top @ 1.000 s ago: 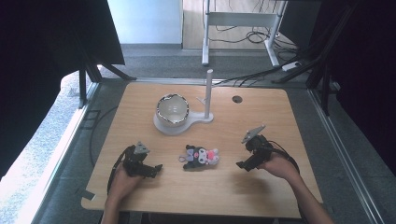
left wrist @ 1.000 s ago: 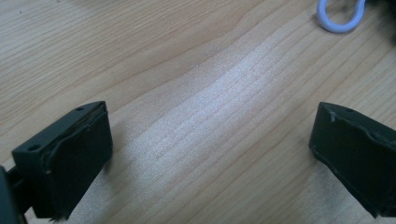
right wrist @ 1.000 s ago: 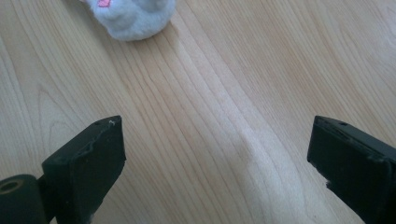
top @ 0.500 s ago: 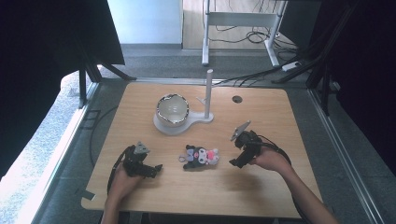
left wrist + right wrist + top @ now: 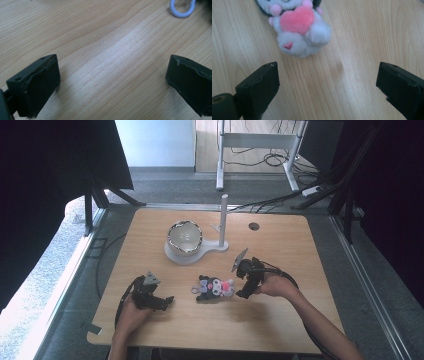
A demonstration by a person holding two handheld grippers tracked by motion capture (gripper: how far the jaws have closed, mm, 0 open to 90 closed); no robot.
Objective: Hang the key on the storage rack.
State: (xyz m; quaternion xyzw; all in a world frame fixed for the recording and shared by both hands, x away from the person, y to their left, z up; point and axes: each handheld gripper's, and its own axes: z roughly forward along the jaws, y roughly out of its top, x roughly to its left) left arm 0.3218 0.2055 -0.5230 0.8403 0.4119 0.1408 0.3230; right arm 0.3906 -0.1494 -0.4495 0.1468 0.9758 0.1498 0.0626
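One plush toy, black-eared with a white body and a pink heart on its front, lies on the wooden table. There are two grippers, one bowl and one white stand.

The right gripper sits just beside the toy, on the toy's right in the high view, its jaws standing wide apart with only bare wood between them. In the right gripper view the plush toy lies just ahead of the jaw tips and a little toward the left jaw, not touching either jaw.

The left gripper rests on the table to the toy's left, a short gap away. Its jaws are also spread wide, nothing between them but table. In the left gripper view a white loop, which looks like the toy's hanging ring, lies ahead of the right jaw and beyond it.

Beyond both grippers, the bowl sits on the white stand, whose post rises upright beside it.
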